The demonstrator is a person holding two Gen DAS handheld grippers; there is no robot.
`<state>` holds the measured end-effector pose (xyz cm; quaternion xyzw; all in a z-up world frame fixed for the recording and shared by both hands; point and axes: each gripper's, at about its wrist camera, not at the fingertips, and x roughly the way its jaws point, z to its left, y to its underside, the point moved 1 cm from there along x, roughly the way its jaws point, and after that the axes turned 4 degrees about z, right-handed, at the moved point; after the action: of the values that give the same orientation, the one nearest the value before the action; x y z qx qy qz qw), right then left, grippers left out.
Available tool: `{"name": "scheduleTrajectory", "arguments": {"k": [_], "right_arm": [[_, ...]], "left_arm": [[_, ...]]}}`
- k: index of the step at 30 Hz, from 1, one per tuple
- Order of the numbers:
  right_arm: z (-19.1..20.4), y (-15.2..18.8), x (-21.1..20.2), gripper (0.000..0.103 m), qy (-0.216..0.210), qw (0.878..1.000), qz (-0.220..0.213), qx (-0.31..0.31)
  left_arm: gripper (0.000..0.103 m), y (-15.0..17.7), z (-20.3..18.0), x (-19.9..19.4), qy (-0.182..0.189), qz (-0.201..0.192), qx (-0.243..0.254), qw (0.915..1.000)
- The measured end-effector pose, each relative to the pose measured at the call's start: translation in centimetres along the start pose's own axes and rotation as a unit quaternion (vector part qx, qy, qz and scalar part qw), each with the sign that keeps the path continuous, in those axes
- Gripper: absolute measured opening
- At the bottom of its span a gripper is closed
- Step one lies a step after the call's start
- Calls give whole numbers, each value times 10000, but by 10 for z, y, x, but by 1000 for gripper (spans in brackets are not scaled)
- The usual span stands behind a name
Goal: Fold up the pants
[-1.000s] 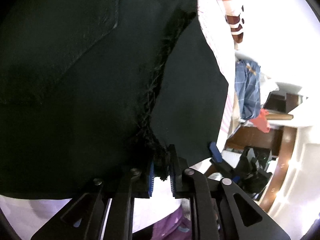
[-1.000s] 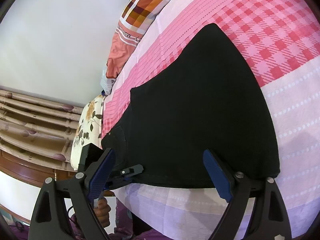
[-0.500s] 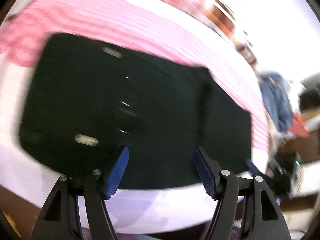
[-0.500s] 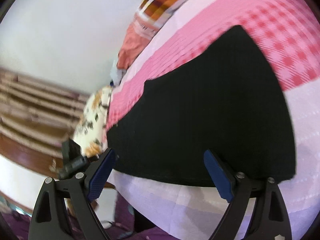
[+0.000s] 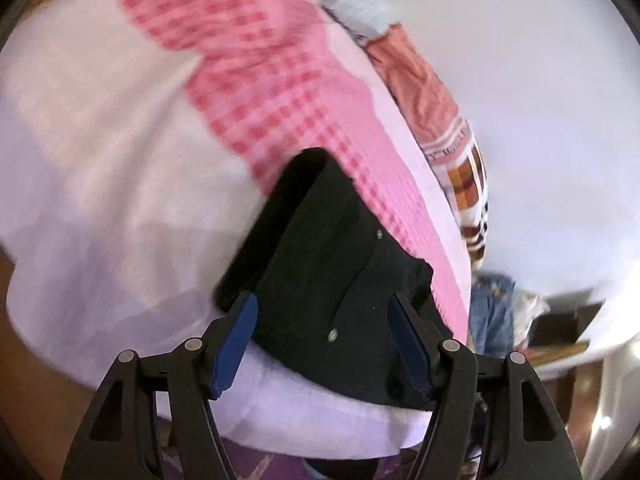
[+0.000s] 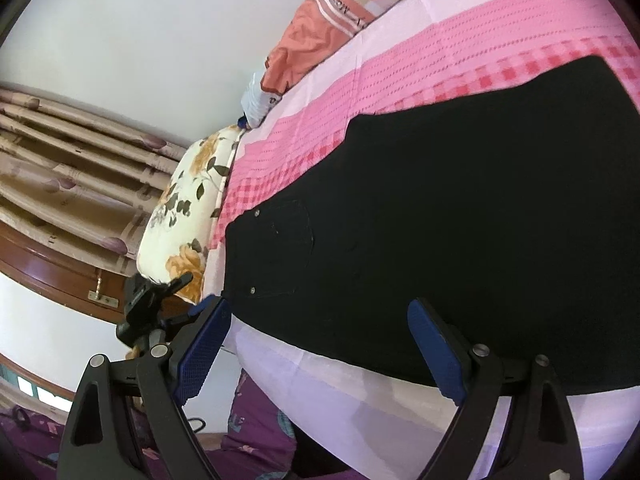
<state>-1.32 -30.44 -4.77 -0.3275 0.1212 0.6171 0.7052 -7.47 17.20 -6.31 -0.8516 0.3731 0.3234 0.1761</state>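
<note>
Both grippers hang with jaws spread and nothing held: the left gripper (image 5: 324,342) and the right gripper (image 6: 318,350) hover over the near edge of the black pants (image 6: 440,216), which lie flat on the pink checked bedspread (image 6: 420,60). At least one fold seems done; a final fold probably remains. Only the left view, though blurred, shows a stacked layer edge (image 5: 256,240); only the right view shows the rear pocket (image 6: 276,248) and the floral pillow (image 6: 188,204).
</note>
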Motion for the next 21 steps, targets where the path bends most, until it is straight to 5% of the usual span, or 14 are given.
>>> {"name": "scheduleTrajectory", "arguments": {"k": [5, 10, 16, 21], "right_arm": [[6, -1, 12, 89, 52, 9999, 129, 2], [8, -1, 13, 89, 87, 9999, 118, 5], [-3, 1, 12, 89, -38, 9994, 112, 313], [-4, 1, 18, 89, -58, 9991, 205, 353]], "left_arm": [[68, 23, 34, 36, 394, 675, -734, 9942], [69, 17, 41, 48, 991, 350, -990, 9895], [71, 10, 30, 55, 859, 263, -663, 9937], [71, 10, 36, 53, 1198, 67, -633, 9908]]}}
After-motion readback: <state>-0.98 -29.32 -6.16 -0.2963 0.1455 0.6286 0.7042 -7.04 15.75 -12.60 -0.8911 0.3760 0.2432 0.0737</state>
